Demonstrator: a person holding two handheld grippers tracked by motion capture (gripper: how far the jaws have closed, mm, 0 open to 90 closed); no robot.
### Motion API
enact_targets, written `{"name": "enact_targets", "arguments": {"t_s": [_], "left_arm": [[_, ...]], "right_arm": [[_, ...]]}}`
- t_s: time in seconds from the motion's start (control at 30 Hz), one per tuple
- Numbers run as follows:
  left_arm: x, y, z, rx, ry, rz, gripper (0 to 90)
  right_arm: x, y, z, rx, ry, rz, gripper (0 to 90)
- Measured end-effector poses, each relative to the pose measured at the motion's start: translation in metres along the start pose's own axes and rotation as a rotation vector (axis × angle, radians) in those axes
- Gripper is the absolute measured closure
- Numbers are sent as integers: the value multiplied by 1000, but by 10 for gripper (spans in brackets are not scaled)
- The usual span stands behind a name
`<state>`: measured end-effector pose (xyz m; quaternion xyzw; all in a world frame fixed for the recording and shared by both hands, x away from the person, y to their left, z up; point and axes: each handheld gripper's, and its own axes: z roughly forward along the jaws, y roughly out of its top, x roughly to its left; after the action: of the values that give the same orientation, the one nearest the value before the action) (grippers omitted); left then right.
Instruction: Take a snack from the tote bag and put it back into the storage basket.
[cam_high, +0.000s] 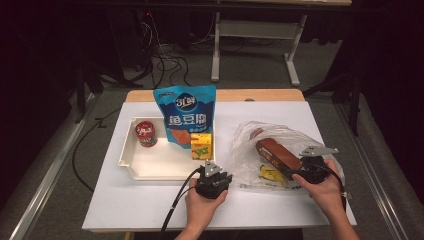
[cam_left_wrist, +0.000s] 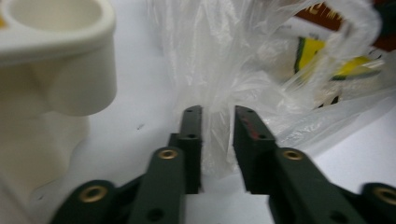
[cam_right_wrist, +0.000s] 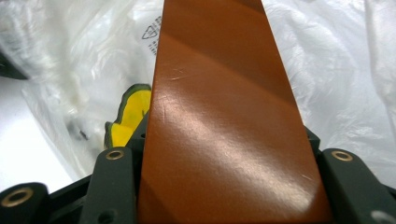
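Note:
A clear plastic bag (cam_high: 248, 141) lies on the right half of the white table top. A long brown box (cam_high: 274, 151) lies tilted in its mouth, and my right gripper (cam_high: 298, 171) is shut on the near end of that box (cam_right_wrist: 219, 70), whose sides fill the space between the jaws. A yellow packet (cam_high: 270, 174) lies inside the bag under the box. My left gripper (cam_high: 220, 179) is at the bag's left edge. Its jaws (cam_left_wrist: 218, 114) stand a little apart with a fold of the bag film (cam_left_wrist: 219, 70) between them, not pinched.
A white tray (cam_high: 131, 150) sits left of the bag with a red can (cam_high: 145, 134), a blue snack pouch (cam_high: 186, 115) and a yellow carton (cam_high: 201, 146) in it. Its corner (cam_left_wrist: 60, 60) is close to the left gripper. The table's front edge is near the person's hands.

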<state>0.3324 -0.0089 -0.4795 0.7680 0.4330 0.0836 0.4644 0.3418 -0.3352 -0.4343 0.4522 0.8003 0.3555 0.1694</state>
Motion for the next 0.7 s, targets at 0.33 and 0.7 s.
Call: {"name": "enact_targets", "arguments": {"t_s": [0.33,0.7], "left_arm": [[-16,6,-16,-119,-35,41,593],[-37,6,-10,-143,-67,110,880]], "right_arm": [[6,4,4,-6,13,-17,459],[16,10,11,-2,17,-34,459]]}}
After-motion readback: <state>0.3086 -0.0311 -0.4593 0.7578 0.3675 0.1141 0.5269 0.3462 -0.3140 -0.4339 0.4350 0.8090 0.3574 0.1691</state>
